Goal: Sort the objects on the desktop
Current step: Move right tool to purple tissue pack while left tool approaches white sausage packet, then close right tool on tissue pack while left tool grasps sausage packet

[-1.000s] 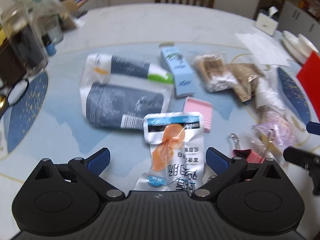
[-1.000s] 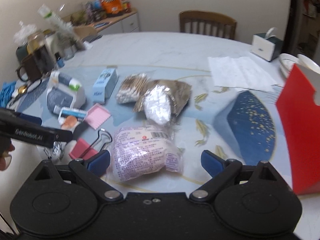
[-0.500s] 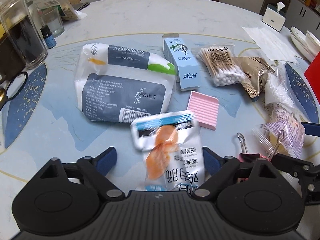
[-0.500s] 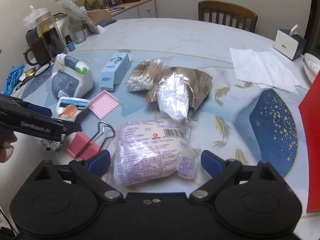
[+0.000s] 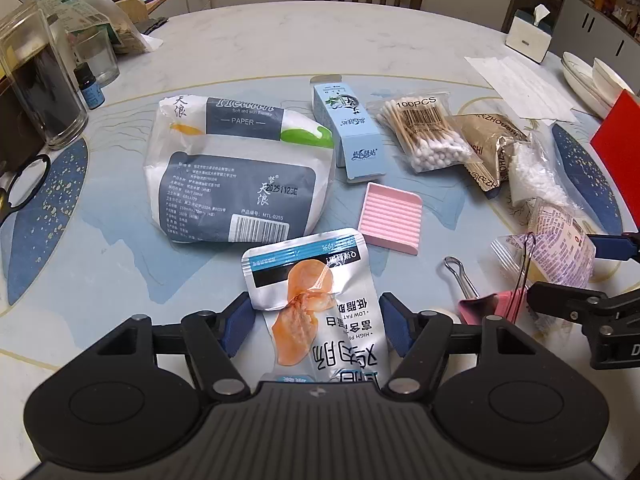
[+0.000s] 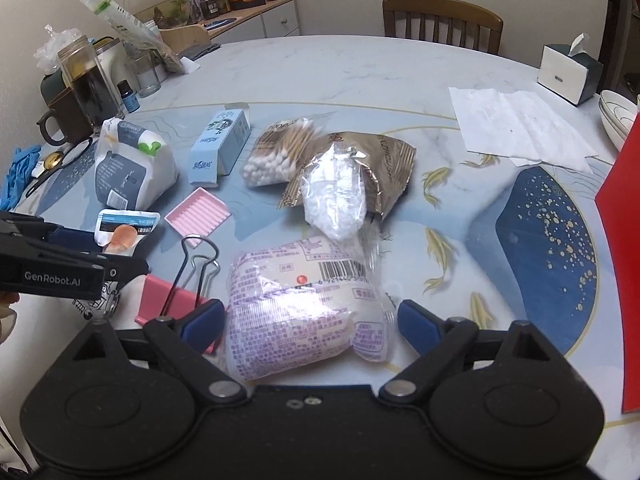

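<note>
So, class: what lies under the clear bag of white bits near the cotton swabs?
The clear bag of white bits rests on a crinkled brown foil packet. The packet's middle and whatever lies beneath it are covered.

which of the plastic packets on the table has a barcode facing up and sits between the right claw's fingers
The purple-printed packet: its barcode faces up and it lies between the closing right claw. The tissue pack also shows a barcode but lies far left.

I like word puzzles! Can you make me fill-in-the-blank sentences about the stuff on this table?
1. The clear bag of cotton swabs is printed "100 ____".
2. The ridged square soap tray is coloured ____.
3. The silver snack pouch with an orange picture lies between the closing fingers of the ____ gripper.
4. The chair behind the table is made of ____.

Missing words: PCS; pink; left; wood
</note>
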A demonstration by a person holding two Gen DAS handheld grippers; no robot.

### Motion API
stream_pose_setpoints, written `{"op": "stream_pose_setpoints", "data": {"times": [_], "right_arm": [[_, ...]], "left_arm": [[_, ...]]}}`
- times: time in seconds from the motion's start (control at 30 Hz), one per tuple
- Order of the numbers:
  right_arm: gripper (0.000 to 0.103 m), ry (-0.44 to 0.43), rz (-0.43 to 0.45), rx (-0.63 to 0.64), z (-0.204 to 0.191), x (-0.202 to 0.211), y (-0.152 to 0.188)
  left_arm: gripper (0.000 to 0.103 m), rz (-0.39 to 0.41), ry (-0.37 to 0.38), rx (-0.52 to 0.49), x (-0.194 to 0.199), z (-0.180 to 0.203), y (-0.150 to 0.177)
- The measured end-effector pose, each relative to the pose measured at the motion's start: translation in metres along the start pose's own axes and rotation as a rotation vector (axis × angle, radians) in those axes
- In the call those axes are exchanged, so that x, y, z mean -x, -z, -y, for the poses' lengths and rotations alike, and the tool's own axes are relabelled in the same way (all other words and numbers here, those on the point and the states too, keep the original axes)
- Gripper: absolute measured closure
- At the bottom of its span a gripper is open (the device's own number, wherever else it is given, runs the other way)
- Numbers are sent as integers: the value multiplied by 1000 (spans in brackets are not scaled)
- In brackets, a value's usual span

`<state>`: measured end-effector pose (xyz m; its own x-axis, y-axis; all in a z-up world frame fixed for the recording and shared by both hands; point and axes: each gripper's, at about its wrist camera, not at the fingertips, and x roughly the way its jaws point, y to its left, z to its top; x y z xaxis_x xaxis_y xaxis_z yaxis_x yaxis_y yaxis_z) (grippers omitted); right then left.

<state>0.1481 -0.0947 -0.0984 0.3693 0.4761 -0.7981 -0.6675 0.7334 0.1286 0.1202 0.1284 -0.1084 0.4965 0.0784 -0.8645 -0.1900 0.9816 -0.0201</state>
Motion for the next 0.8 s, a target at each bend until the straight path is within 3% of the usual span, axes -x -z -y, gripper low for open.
{"op": "stream_pose_setpoints", "data": {"times": [0.17,0.27,0.8], "right_arm": [[21,8,8,9,-2,2,1],[38,3,7,9,-2,4,1],[43,-4,37,-72,19,46,15]], "left_arm": [[37,4,9,3,3,-1,2],[37,9,16,10,6,-2,3],[38,37,52,31,36,-1,2]]}}
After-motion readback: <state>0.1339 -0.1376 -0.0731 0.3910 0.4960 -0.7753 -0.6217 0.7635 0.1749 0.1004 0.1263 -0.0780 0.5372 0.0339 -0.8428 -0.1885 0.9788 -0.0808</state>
